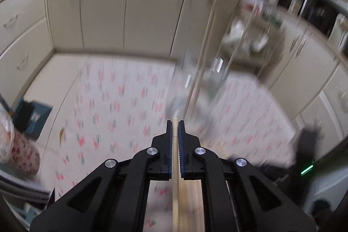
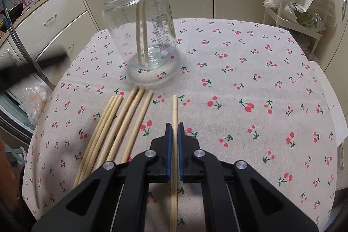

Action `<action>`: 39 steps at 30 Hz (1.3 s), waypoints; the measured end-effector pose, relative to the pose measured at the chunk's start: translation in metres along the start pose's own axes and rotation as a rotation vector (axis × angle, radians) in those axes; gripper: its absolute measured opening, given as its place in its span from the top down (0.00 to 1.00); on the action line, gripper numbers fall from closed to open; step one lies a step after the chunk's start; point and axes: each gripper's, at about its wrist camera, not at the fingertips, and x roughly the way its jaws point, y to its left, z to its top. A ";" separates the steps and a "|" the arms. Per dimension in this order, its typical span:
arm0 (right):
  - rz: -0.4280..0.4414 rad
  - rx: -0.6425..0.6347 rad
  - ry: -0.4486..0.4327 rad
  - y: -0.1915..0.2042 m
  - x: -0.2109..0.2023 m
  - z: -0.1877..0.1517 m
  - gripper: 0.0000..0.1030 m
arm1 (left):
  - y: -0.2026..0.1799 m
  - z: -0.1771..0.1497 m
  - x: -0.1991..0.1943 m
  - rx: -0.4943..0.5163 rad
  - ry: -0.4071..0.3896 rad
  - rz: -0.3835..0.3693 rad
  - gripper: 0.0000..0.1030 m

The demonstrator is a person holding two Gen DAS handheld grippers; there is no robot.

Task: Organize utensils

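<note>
Both the left gripper (image 1: 175, 123) and right gripper (image 2: 174, 125) each clamp one chopstick (image 1: 175, 177) (image 2: 174, 114) near the glass jar (image 2: 143, 25).

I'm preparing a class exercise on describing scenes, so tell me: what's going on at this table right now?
A person with two handheld grippers is sorting pale wooden chopsticks into a clear glass jar on a cherry-print tablecloth. Two chopsticks already stand in the jar. The right gripper is closed on one chopstick low over the cloth; the left gripper also clamps a chopstick, its view blurred. Several loose chopsticks lie on the cloth beside the right gripper.
</note>
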 end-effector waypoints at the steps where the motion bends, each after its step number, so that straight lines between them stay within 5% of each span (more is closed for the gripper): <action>1: 0.004 0.006 0.000 -0.001 0.000 0.000 0.94 | -0.001 0.008 -0.008 -0.006 -0.042 -0.011 0.95; 7: 0.025 0.031 0.001 -0.006 0.000 0.000 0.94 | -0.008 0.056 -0.048 -0.048 -0.298 -0.072 0.95; 18: 0.036 0.045 -0.006 -0.009 0.000 -0.001 0.94 | -0.027 0.113 -0.042 -0.091 -0.547 -0.033 0.95; 28: 0.053 0.057 -0.002 -0.011 0.000 0.001 0.94 | -0.044 0.145 -0.017 -0.087 -0.683 0.012 0.95; 39: 0.125 0.139 0.002 -0.025 0.001 0.002 0.94 | -0.049 0.127 0.032 -0.041 -0.681 0.073 0.95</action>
